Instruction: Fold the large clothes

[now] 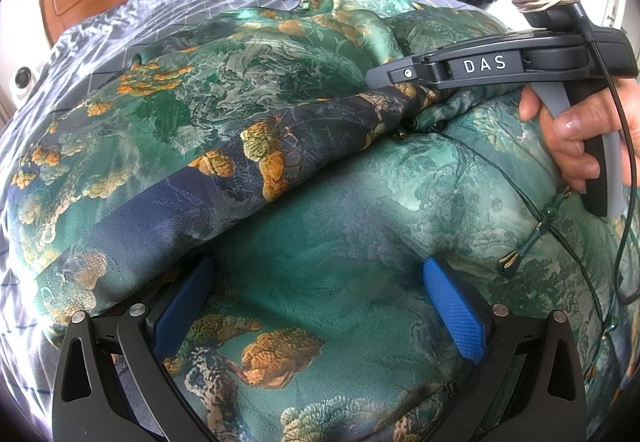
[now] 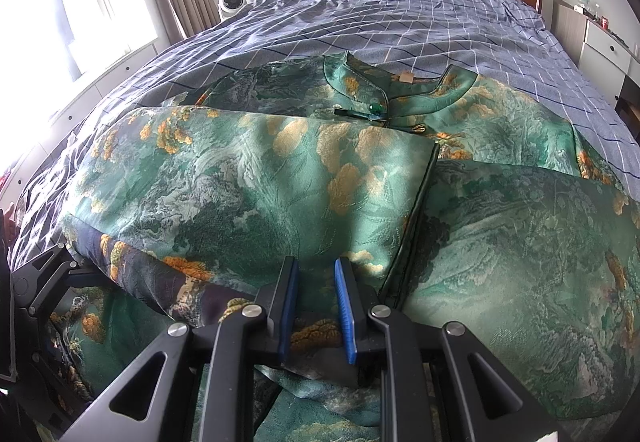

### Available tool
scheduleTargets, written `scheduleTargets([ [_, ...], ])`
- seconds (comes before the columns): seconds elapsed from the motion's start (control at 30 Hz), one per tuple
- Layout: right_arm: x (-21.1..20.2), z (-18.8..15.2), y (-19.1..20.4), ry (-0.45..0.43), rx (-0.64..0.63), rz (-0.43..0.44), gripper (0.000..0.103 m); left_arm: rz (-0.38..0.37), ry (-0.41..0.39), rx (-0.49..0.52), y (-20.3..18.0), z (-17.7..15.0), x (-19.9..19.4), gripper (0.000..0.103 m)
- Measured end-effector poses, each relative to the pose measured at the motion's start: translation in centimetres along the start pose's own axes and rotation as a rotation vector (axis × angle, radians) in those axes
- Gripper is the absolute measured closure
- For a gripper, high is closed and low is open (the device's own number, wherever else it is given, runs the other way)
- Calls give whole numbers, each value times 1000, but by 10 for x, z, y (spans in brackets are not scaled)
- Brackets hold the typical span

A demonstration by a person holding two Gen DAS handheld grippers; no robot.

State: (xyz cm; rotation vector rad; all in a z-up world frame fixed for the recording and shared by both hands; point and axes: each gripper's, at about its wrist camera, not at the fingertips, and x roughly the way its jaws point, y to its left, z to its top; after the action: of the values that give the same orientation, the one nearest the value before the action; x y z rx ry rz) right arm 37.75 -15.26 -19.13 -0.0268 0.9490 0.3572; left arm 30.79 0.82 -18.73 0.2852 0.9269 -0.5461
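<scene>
On the bed (image 2: 400,22), right under both tools, lies the green brocade garment (image 2: 248,178): collar (image 2: 384,98) far ahead of the right tool, a side panel folded in over the body w/ its dark piped edge (image 2: 420,202) running up just right of that tool's tips.

Right tool (image 2: 316,274): jaws nearly shut; from the left cam its tip looks pinched on a bunched fold of the garment, though its own cam doesn't show cloth betw. the pads, so grip is probable, not certain. Left tool (image 1: 316,282): jaws wide apart, nothing gripped, fabric lying flat beneath.

Handling, my read: light, soft, satin-slick; it'll slide & sag, no stiffness to hold a crease. Tassel cords (image 1: 548,230) by the left tool's right finger could snag. Best hold prob. at the piped edge or hem, 2+ layers pinched, lifted low & slow
</scene>
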Motion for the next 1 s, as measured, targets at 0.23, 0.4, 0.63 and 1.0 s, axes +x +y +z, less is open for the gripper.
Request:
scheduleTargets([
  [0.23,0,0,0,-4,3,4,84,0,0,0,0,0,0,0],
  [0.4,0,-1,-1,-9,10,14,84,0,0,0,0,0,0,0],
  [0.63,1,-2,-1,-6,6,9,84,0,0,0,0,0,0,0],
  [1.0,1,-2,-1,-8,7,11,84,0,0,0,0,0,0,0],
])
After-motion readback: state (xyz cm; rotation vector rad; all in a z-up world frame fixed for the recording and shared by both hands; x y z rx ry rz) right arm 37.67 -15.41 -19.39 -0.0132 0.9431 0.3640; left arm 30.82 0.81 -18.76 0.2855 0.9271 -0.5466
